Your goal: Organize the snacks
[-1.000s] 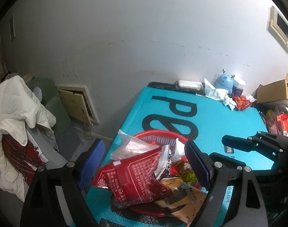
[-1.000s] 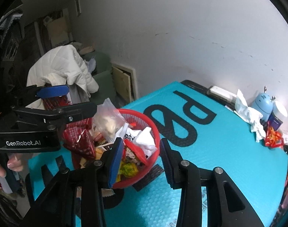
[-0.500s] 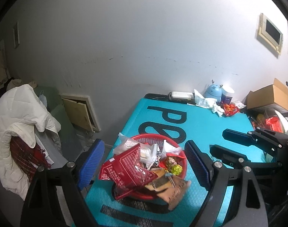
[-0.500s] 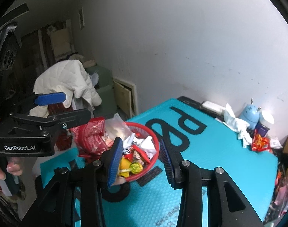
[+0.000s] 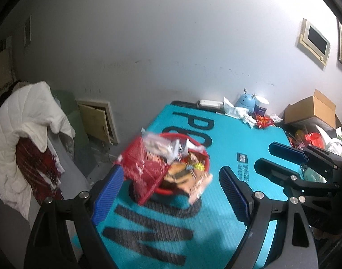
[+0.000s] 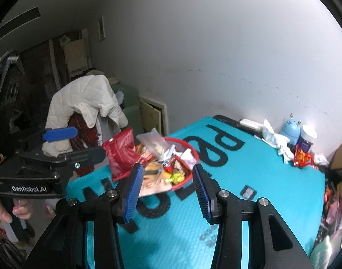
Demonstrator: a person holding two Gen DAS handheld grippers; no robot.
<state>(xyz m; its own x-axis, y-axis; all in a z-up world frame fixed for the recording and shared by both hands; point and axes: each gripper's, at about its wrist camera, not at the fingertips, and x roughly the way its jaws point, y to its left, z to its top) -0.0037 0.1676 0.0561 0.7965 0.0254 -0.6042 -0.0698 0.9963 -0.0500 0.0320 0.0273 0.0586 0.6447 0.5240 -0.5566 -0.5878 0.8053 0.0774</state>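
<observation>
A red round basket (image 5: 204, 154) (image 6: 188, 150) heaped with snack packets stands on the teal table (image 5: 227, 224) (image 6: 271, 190). A big red bag (image 5: 144, 168) (image 6: 121, 157) leans over its left rim, a clear bag (image 6: 155, 143) lies on top, and a burger-print packet (image 5: 188, 179) hangs over the near rim. My left gripper (image 5: 171, 192) is open and empty, held back above and in front of the basket. My right gripper (image 6: 166, 190) is open and empty, also short of the basket. Each gripper shows in the other's view.
At the table's far edge stand a blue gadget (image 5: 246, 100), a white cup (image 5: 261, 106), tissues (image 6: 274, 139) and red wrappers (image 6: 302, 158). A cardboard box (image 5: 312, 112) and clutter lie right. A chair with a white jacket (image 5: 25, 134) stands left. A small dark packet (image 6: 248, 191) lies on the table.
Both grippers have pulled back and up from the basket, so it looks smaller and farther away. Both stay open and empty. The snacks remain in the basket.
</observation>
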